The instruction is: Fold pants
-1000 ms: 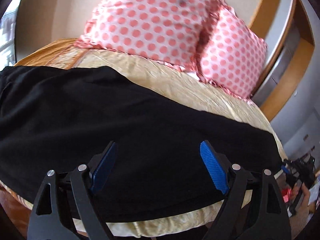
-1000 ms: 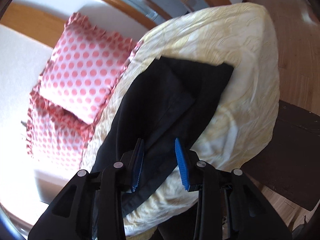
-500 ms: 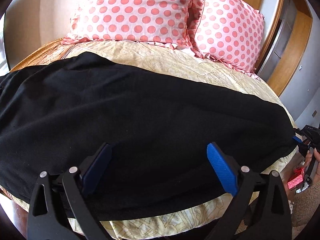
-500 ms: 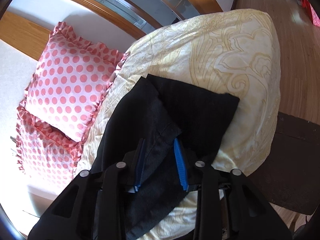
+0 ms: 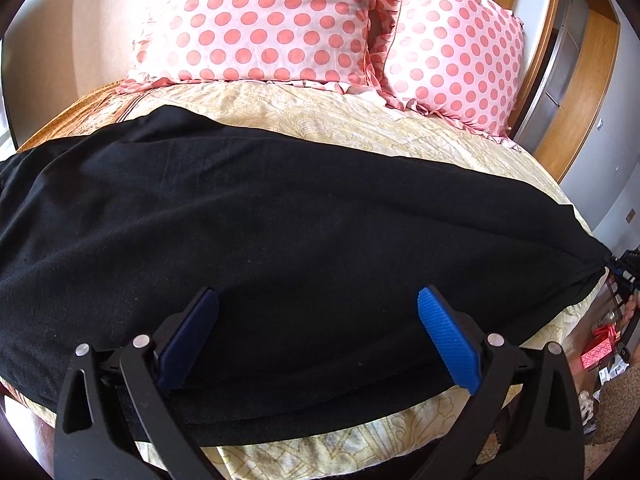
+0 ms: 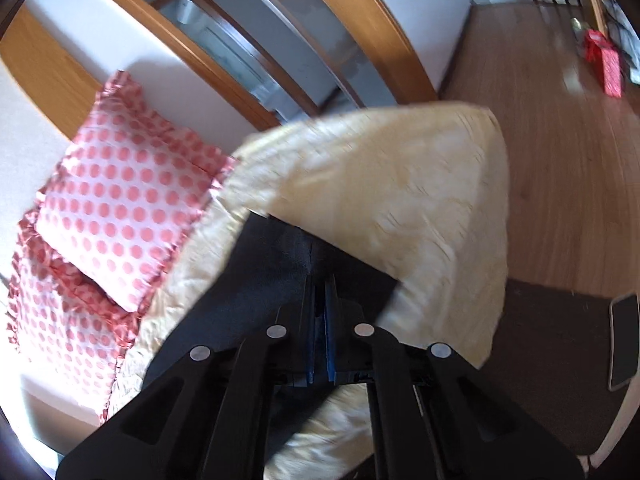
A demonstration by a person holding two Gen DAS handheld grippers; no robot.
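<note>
The black pants lie spread lengthwise across the yellow patterned bedspread. My left gripper is open, its blue pads wide apart, just above the near edge of the pants. In the right wrist view my right gripper is shut on the end of the pants, the blue pads pinching the dark fabric. The right gripper also shows at the far right end of the pants in the left wrist view.
Two pink polka-dot pillows lean on the headboard. Wooden floor lies past the bed's end, with a red gift bag. A dark bench holds a phone.
My right gripper closed onto the end of the pants and moved, blurring its view. My left gripper shifted slightly closer over the pants and stayed open.
</note>
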